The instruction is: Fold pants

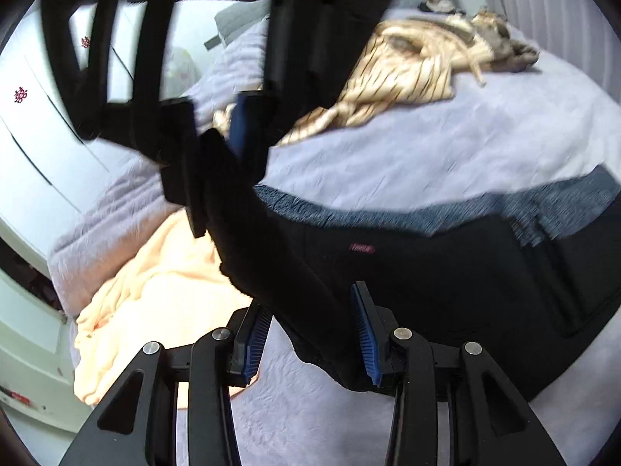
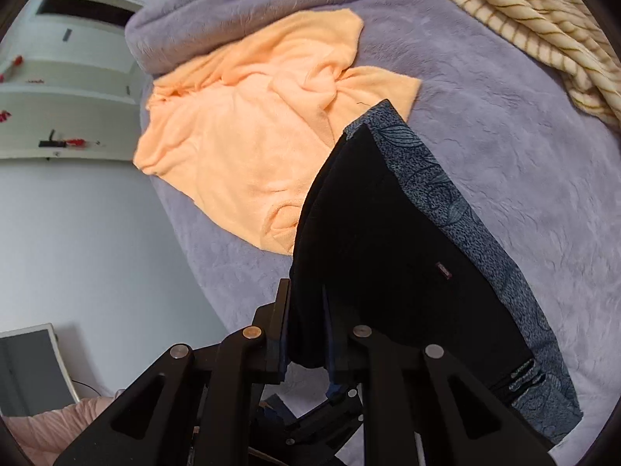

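Black pants (image 1: 446,272) lie on a lavender bed, on top of a blue-grey patterned garment (image 1: 388,213). My left gripper (image 1: 310,334) is open, its blue pads on either side of a lifted fold of the black pants. My right gripper (image 2: 306,334) is shut on an edge of the black pants (image 2: 388,240) and holds it raised. The right gripper also shows in the left wrist view (image 1: 217,163), above and to the left, pinching the black cloth. The patterned garment (image 2: 446,194) runs along the pants' right edge.
A peach garment (image 2: 248,139) lies crumpled left of the pants, also in the left wrist view (image 1: 155,291). A cream striped garment (image 1: 407,70) lies further back on the bed (image 1: 427,155). White furniture (image 1: 35,155) stands beside the bed.
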`<act>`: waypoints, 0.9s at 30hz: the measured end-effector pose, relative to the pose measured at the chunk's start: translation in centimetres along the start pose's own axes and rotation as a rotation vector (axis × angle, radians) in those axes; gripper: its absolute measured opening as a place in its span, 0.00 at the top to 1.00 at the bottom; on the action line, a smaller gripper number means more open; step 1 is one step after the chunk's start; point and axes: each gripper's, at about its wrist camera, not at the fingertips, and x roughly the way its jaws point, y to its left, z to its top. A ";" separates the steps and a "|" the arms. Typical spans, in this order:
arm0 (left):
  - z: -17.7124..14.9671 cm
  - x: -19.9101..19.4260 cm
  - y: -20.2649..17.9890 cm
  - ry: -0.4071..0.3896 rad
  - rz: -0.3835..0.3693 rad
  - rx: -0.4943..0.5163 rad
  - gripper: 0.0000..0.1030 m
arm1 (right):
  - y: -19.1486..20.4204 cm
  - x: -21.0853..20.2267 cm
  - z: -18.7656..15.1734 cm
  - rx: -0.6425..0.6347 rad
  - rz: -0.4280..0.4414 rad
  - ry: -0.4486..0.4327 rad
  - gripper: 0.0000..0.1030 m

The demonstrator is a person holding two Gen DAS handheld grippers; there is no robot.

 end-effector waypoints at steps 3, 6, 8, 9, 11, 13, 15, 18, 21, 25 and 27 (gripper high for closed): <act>2.3 -2.6 -2.1 -0.055 -0.046 0.014 0.59 | -2.3 -5.1 -3.2 0.035 0.062 -0.114 0.85; 4.4 -5.1 -5.2 -0.101 -0.098 0.049 0.59 | -4.8 -9.5 -7.1 0.080 0.104 -0.221 0.84; 5.7 -5.7 -6.9 -0.126 -0.129 0.085 0.59 | -6.5 -11.7 -9.6 0.117 0.123 -0.275 0.84; 6.4 -6.2 -8.1 -0.140 -0.148 0.111 0.59 | -7.6 -13.0 -11.4 0.141 0.131 -0.311 0.84; 7.2 -7.1 -10.6 -0.158 -0.179 0.153 0.59 | -9.5 -14.8 -14.3 0.176 0.137 -0.369 0.84; 7.5 -8.4 -13.7 -0.175 -0.213 0.202 0.59 | -12.1 -16.3 -17.6 0.222 0.155 -0.431 0.84; 7.5 -9.4 -16.9 -0.189 -0.245 0.255 0.58 | -15.2 -17.4 -21.1 0.289 0.192 -0.486 0.84; 7.4 -10.3 -21.8 -0.190 -0.284 0.332 0.58 | -19.7 -17.9 -26.5 0.383 0.225 -0.545 0.84; 6.5 -11.0 -26.4 -0.176 -0.324 0.393 0.58 | -23.2 -17.4 -31.0 0.470 0.242 -0.579 0.83; 4.5 -10.3 -32.1 -0.160 -0.318 0.495 0.58 | -27.6 -15.6 -35.8 0.566 0.237 -0.596 0.82; 3.7 -9.2 -34.7 -0.117 -0.323 0.528 0.58 | -30.0 -13.9 -37.5 0.608 0.225 -0.586 0.82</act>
